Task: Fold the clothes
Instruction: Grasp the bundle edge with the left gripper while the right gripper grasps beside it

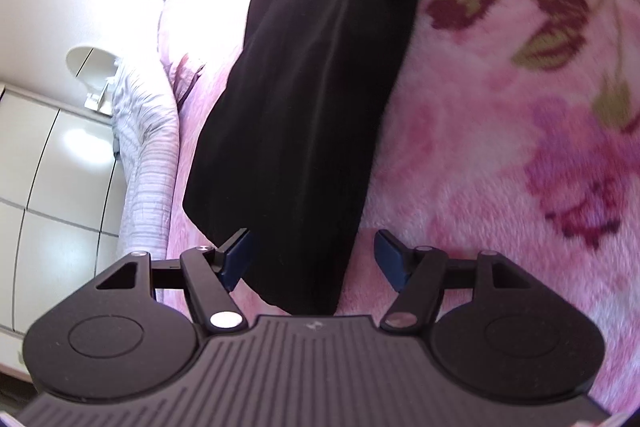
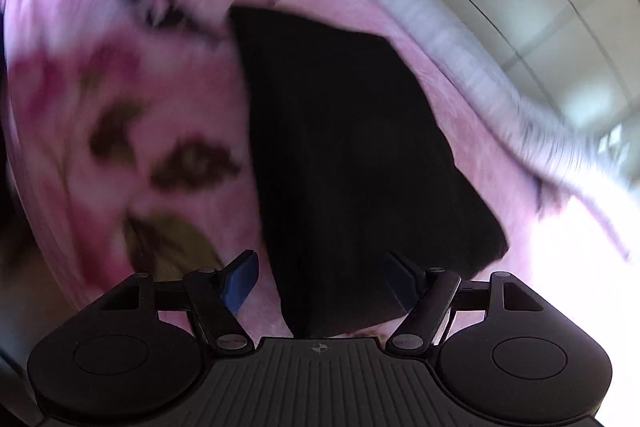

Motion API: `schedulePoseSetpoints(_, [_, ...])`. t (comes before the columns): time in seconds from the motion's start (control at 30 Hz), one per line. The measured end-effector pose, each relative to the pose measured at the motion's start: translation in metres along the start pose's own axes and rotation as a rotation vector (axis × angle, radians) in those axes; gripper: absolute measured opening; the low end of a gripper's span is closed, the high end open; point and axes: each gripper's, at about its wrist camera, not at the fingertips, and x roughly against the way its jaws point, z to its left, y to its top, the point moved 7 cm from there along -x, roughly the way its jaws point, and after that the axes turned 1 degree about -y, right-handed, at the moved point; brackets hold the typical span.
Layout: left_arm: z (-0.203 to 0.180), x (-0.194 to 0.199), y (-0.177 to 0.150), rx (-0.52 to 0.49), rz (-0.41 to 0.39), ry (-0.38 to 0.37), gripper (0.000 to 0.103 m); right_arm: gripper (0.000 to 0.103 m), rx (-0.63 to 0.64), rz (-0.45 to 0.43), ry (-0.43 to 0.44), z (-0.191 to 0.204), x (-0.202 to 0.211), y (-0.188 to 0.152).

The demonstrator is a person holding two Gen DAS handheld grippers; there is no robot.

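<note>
A black garment [image 1: 316,99] lies folded into a long strip on a pink flowered blanket [image 1: 500,147]. In the left wrist view my left gripper [image 1: 314,259] is open, and the strip's near end lies between its blue pads without being clamped. The right wrist view is motion-blurred. It shows the same black garment [image 2: 340,155] from its other end. My right gripper [image 2: 320,283] is open too, its fingers standing either side of the cloth's near end.
A pale striped sheet [image 1: 148,155] runs along the bed's edge, with white tiled floor [image 1: 52,167] and a white round object [image 1: 94,65] beyond it. In the right wrist view the striped sheet [image 2: 440,39] borders the pink blanket [image 2: 120,75], with tiles [image 2: 560,27] past it.
</note>
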Motion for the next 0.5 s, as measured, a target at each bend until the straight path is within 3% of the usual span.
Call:
schedulePoseSetpoints(0.07, [0.001,-0.004,0.005,-0.006,-0.003,0.026,0.065,0.068,0.14,-0.006,-0.068,0.012,-0.014,0.004])
schedulePoseSetpoints(0.13, [0.001,-0.008,0.009,-0.012,-0.007,0.051,0.071,0.032,0.211,0.01,-0.071,0.011,-0.027,0.008])
schedulePoseSetpoints(0.17, [0.002,-0.009,0.012,-0.016,-0.009,0.064,0.073,0.025,0.202,0.008,-0.062,0.005,-0.03,0.011])
schedulePoseSetpoints(0.23, [0.002,-0.013,0.016,-0.022,-0.012,0.09,0.075,0.019,0.163,-0.006,-0.049,-0.014,-0.027,0.015])
schedulePoseSetpoints(0.37, [0.001,-0.024,0.029,-0.092,-0.009,0.162,0.074,0.018,0.056,-0.035,-0.033,-0.062,-0.005,0.024])
schedulePoseSetpoints(0.4, [0.001,-0.029,0.033,-0.123,-0.004,0.177,0.072,0.018,0.028,-0.035,-0.027,-0.073,-0.001,0.024])
schedulePoseSetpoints(0.47, [0.0,-0.039,0.04,-0.139,0.022,0.15,0.052,0.018,-0.002,-0.02,0.0,-0.081,-0.001,0.01])
schedulePoseSetpoints(0.5, [-0.001,-0.043,0.042,-0.135,0.04,0.125,0.034,0.019,-0.003,-0.01,0.011,-0.081,-0.001,0.0])
